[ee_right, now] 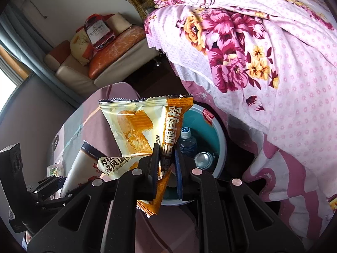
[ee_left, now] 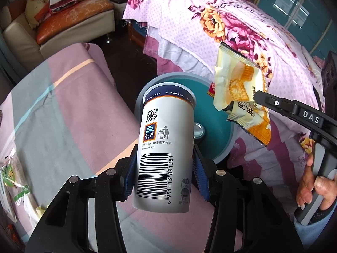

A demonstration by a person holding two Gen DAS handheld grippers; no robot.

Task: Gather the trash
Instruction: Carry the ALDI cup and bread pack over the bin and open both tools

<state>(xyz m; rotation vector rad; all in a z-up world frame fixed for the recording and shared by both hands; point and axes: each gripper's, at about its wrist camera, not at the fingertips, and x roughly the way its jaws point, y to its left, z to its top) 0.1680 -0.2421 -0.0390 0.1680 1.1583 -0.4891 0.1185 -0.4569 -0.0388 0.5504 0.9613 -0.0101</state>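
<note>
A: Left gripper, jaws part open, clamps the can, hanging just over the bin's near rim.

B: Right gripper, nearly closed, pinches the wrapper above the bin. Centre both over the opening before letting go.

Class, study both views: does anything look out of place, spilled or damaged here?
Nothing is spilled or damaged. Trash remains on the striped cover: a green-printed packet at its edge. The bin already holds a bottle and a can.
</note>
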